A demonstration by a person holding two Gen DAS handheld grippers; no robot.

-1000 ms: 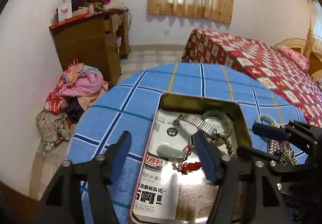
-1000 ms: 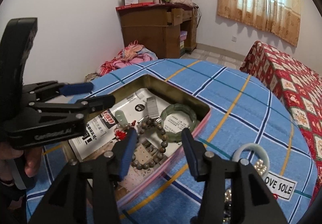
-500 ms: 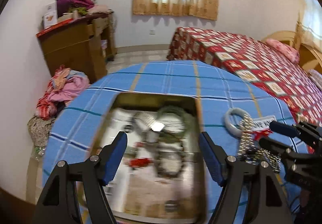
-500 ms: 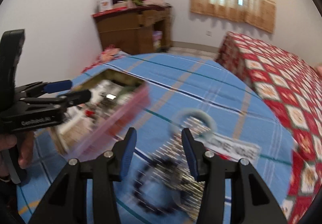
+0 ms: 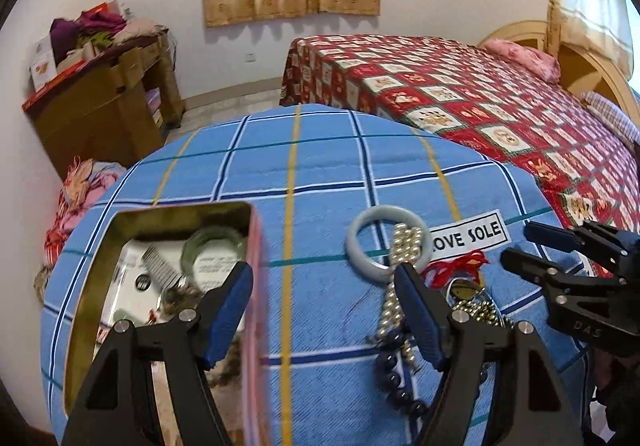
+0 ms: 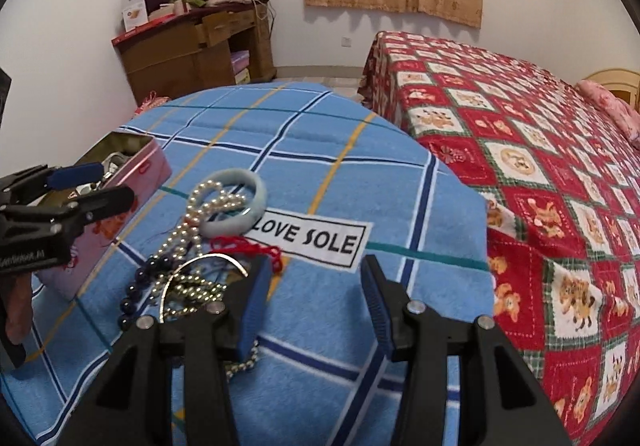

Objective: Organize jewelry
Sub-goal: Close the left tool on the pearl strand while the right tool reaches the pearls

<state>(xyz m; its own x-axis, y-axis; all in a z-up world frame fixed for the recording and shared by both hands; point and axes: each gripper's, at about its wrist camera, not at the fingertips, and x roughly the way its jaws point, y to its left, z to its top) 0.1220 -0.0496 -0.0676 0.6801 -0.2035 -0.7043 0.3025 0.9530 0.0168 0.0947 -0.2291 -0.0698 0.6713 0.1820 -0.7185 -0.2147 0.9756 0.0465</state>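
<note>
Both grippers have swung away from the pink tin (image 5: 256,286) toward the loose jewelry heap (image 6: 192,246) (pale bangle, pearls, dark beads) beside it on the blue cloth, left gripper (image 5: 324,310) and right gripper (image 6: 312,302) gaping, empty, so another pickup looks next.

Matt terry tablecloth (image 5: 320,173); glossy metal tin (image 5: 248,230) left of left tool (image 5: 324,310); smooth polished jade bangle (image 6: 240,201), shiny pearl strand (image 6: 200,213) ahead.

left wrist: close, angled down | right wrist: same | shared: jewelry pile (image 5: 416,286)
</note>
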